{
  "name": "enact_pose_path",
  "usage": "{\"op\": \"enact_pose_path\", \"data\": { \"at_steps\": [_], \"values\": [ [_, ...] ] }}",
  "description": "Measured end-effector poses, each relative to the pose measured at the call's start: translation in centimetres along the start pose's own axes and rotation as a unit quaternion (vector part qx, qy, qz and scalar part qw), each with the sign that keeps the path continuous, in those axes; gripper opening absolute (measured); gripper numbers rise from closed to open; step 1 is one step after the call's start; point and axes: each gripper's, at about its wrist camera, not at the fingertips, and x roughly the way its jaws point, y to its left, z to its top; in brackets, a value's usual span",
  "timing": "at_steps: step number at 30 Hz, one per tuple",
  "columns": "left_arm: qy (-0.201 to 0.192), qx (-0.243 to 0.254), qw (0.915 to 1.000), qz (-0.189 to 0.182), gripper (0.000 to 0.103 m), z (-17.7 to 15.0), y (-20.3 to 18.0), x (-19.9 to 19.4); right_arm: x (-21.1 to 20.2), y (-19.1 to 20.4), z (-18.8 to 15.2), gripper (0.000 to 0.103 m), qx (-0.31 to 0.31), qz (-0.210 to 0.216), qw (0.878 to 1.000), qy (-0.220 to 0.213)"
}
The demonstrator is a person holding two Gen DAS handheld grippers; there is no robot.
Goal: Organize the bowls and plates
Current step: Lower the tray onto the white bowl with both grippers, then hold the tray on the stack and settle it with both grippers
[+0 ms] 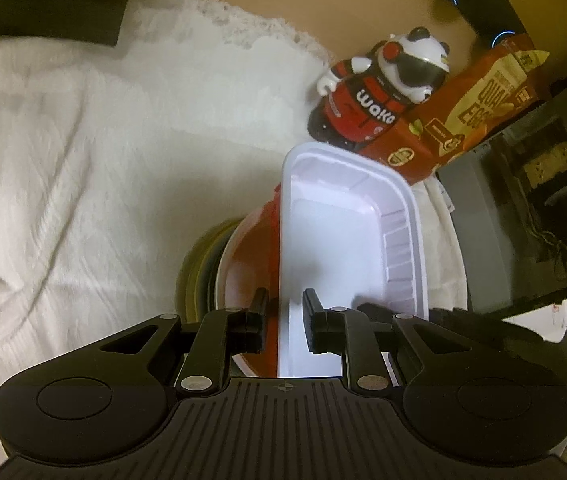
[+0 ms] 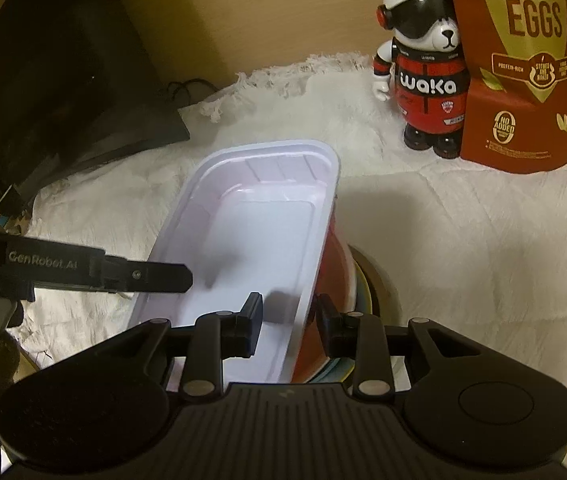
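The white tray [image 1: 335,232] sits tilted on top of a stack: a red bowl [image 1: 255,256] under it, then yellowish plates [image 1: 199,264] at the bottom, all on the cloth-covered surface [image 1: 63,160]. Each gripper straddles one long rim of the tray, probably so the two can lift or level it together, since a wide, light tray would twist under a single pinch.

The left gripper [image 1: 283,316] has one finger outside the tray's left wall and one inside. A gap shows beside the inner finger, so the fingers bracket the rim without clearly pinching it; I judge them parted. The right gripper [image 2: 289,316] does the same on the opposite wall, one finger inside and one at 3 o'clock over the bowl, again with visible gaps, so parted.

The left view alone shows how far the bowl and plates jut out at 9 o'clock of the tray, and a dark box [image 1: 523,208] at 3 o'clock. The right view alone shows the left gripper's finger [image 2: 151,278] reaching in from 9 o'clock to the tray's far rim, the tray's full outline [image 2: 259,216], and the plates peeking out at 3 o'clock [image 2: 367,280]. The panda figure [image 2: 427,68] and quail-egg bag [image 2: 523,80] stand at 1 o'clock, well apart from the stack.
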Motion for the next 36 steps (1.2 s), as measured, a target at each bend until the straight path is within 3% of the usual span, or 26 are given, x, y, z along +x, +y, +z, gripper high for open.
{"op": "enact_pose_path", "data": {
  "at_steps": [11,25,36],
  "values": [
    [-0.035,-0.007,0.9993,-0.007,0.02,0.1,0.1,-3.0,-0.8,0.1,0.5,0.03,-0.011,0.006,1.0,-0.01],
    [0.004,0.008,1.0,0.004,0.02,-0.6,0.2,-1.9,-1.4,0.9,0.2,0.03,-0.023,0.012,1.0,-0.011],
    [-0.016,-0.011,0.9998,-0.006,0.02,0.0,0.7,-3.2,-1.4,0.6,0.2,0.03,-0.014,-0.001,1.0,-0.013]
  ]
}}
